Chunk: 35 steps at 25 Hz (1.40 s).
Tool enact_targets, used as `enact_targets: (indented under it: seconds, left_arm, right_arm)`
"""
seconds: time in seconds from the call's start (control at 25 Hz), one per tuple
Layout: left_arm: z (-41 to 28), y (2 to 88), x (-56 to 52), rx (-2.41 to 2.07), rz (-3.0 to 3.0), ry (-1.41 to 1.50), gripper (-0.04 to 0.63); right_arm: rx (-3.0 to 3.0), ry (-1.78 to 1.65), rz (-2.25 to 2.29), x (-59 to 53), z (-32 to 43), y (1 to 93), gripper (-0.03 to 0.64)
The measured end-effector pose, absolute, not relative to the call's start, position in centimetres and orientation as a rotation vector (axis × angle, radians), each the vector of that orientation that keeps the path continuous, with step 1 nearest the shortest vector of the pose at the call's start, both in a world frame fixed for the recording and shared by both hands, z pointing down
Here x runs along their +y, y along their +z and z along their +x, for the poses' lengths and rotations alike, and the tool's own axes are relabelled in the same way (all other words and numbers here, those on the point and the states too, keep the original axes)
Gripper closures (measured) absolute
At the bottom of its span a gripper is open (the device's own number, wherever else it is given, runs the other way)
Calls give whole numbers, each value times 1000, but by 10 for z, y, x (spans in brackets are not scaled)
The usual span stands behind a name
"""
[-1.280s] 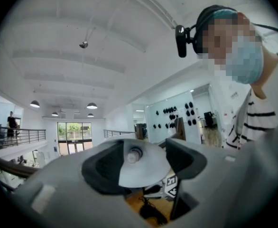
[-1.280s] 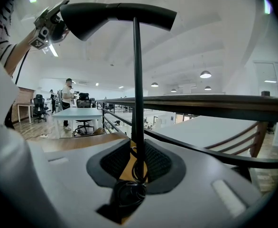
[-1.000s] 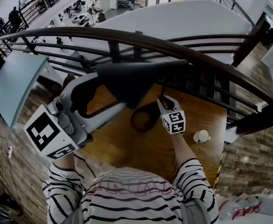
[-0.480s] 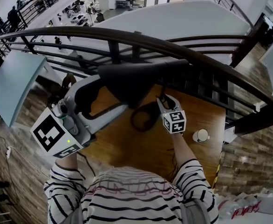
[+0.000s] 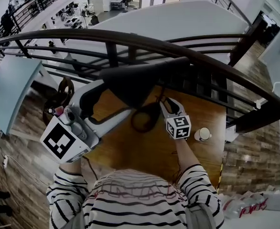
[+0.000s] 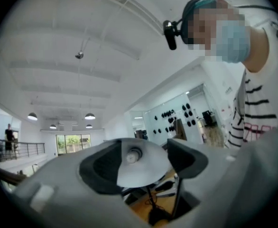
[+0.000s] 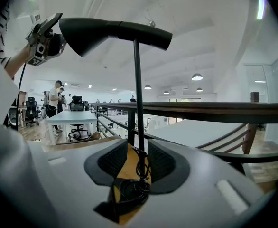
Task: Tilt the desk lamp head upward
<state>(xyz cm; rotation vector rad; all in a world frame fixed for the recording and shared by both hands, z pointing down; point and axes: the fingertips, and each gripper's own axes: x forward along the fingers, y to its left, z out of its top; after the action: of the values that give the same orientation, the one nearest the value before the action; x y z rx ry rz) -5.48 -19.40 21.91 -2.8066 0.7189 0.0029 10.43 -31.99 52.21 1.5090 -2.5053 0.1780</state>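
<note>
Noted a matte black desk lamp head (image 5: 130,82), flared like a shallow cone, smooth white inside around a round bulb (image 6: 134,156), carried on a thin black stem (image 7: 137,80) over a dark round base (image 7: 111,204) with looped cable (image 7: 140,175). Located near the far edge of the glossy wooden worktop (image 5: 149,151), beside the dark railing (image 5: 188,49). Found the left gripper (image 6: 143,164) spread wide after just opening, with the head's rim between its dark pads; could not confirm contact. Found the right gripper (image 7: 138,161) parted after just opening, straddling the stem low down with a gap on either side. In the head view, found the stem mostly hidden beneath the head. Observed a white cup (image 5: 204,134) near the right edge.
</note>
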Motion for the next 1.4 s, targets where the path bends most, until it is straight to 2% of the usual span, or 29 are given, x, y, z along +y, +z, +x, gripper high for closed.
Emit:
enact_targets:
  seconds: [0.84, 1.12, 1.4]
  left_arm:
    - [-96, 266, -160, 776, -2854, 69, 290]
    - [-104, 312, -150, 825, -2911, 82, 294]
    - [-114, 345, -153, 878, -2914, 53, 357]
  right_arm:
    - [-2513, 200, 1617, -245, 83, 512, 500]
    - [-2532, 175, 1698, -206, 81, 506, 545]
    - [-2549, 142, 1791, -178, 72, 489, 606]
